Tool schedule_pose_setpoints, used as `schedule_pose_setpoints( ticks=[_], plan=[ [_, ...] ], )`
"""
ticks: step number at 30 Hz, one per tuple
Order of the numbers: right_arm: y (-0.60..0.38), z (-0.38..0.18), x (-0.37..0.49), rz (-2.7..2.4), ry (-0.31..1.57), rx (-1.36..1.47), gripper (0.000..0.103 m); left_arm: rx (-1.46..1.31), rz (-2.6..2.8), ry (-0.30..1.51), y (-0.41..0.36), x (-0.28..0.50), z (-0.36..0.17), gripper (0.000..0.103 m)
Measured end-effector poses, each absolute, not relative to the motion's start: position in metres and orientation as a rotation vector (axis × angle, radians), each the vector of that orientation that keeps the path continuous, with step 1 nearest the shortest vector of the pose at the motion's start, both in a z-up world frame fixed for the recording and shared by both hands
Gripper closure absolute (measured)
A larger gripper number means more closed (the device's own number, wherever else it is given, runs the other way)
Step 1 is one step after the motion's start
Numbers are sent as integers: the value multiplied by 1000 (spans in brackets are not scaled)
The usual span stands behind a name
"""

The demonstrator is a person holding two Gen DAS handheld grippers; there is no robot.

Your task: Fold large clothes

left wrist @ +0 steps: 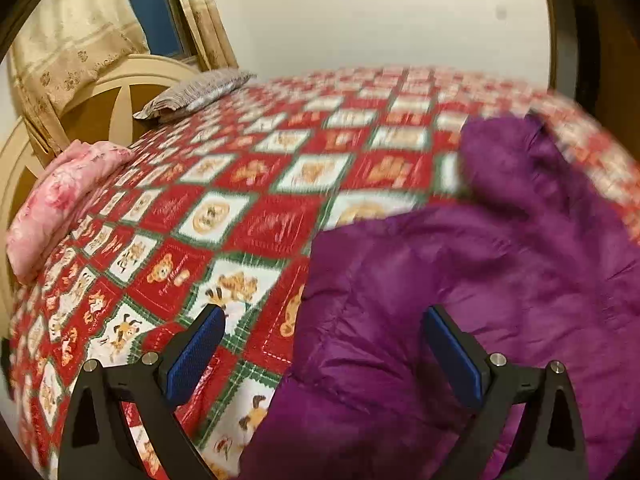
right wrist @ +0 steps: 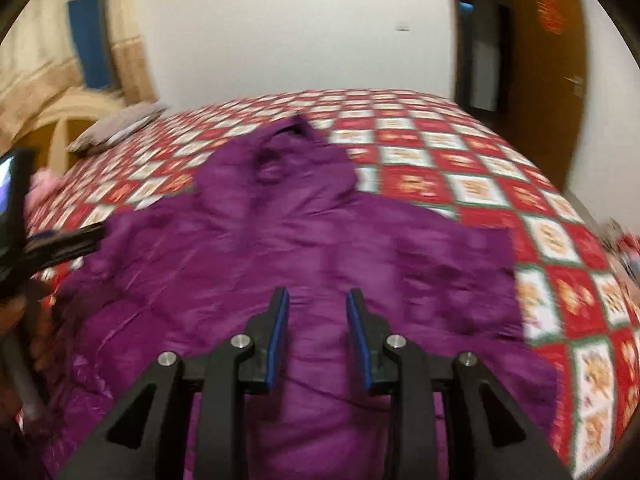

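Bedspread (left wrist: 248,216) in red, white and green squares covers the whole bed, and on it the purple padded jacket (right wrist: 304,248) lies spread out, hood away from me, one sleeve out toward the right side. At the head of the bed I see a grey pillow (left wrist: 200,94) and a pink folded blanket (left wrist: 60,200), both well apart from the jacket.

I judge the step in hand is to reach for the first fold, nothing is gripped yet. To do it well, I should take the jacket at its outer edges, one gripper on each side, so the thick filling does not bunch. I should close only when a seam or hem is really between the pads, then lift low and carry the side across the body in one movement.

My right gripper (right wrist: 320,336) hovers above the middle of the jacket body, jaws parted with a narrow gap and nothing between them. My left gripper (left wrist: 324,354) is spread wide at the jacket's left edge. One finger is over the bedspread, the other over purple cloth, holding nothing.
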State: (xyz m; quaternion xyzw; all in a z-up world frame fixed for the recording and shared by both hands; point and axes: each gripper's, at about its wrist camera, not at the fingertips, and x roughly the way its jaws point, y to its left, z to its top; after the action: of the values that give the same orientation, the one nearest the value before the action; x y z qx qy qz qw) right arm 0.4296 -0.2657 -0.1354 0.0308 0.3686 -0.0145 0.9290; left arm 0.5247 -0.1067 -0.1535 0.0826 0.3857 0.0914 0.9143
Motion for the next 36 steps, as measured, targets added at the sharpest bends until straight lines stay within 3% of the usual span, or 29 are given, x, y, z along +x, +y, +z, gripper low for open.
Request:
schedule_pose_setpoints(
  ticks=[4,11,14,19,23,27,36],
  plan=[
    [-259,-170,439,1,831,53,69,136,160,824,-99,531,-176,2],
    [-262,-175,440,8,828,83,69,168,182,811,-106,530,-176,1],
    [-268,-165,437,33,845,104,69,130,193,813,-98,519,-149,1],
    [-313,-104,423,-48,649,218,67,76,146,705,-105,513,-106,1],
    [-366,-103,449,-208,665,301,67,136,204,748,-119,542,-126,1],
    [-391,-145,469,-255,797,304,67,197,207,851,-124,564,-172,1],
    [-387,-168,469,-258,820,251,67,102,174,843,-114,559,-179,1]
  ],
)
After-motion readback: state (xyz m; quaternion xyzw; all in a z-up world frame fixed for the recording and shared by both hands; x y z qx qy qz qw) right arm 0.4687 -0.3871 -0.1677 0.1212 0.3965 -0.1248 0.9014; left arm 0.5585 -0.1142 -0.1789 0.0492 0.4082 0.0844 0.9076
